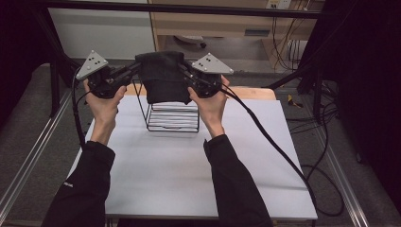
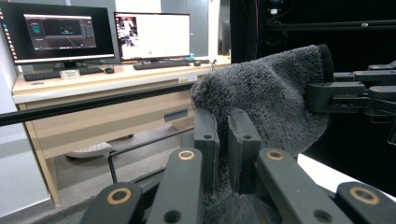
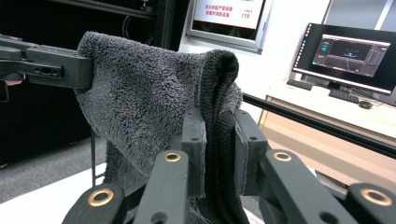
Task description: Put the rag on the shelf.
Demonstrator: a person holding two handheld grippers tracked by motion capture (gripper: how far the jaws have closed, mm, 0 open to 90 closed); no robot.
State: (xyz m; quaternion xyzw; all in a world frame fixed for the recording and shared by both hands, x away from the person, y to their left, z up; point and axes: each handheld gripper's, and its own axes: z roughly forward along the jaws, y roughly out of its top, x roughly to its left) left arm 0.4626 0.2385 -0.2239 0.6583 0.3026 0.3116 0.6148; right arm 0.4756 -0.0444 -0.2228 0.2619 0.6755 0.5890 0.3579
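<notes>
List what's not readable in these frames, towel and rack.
- High view: top of the wire rack is hidden behind the hanging dark towel; whether they touch is unclear.
- Left gripper view: towel's lower end is cut off by the bottom edge and the left tool.
- Right gripper view: the right tool covers the pinched towel edge; rack mostly hidden behind the towel.

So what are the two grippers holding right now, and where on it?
A dark grey fluffy towel, pinched at its upper left edge by the left gripper and its upper right edge by the right gripper.
</notes>
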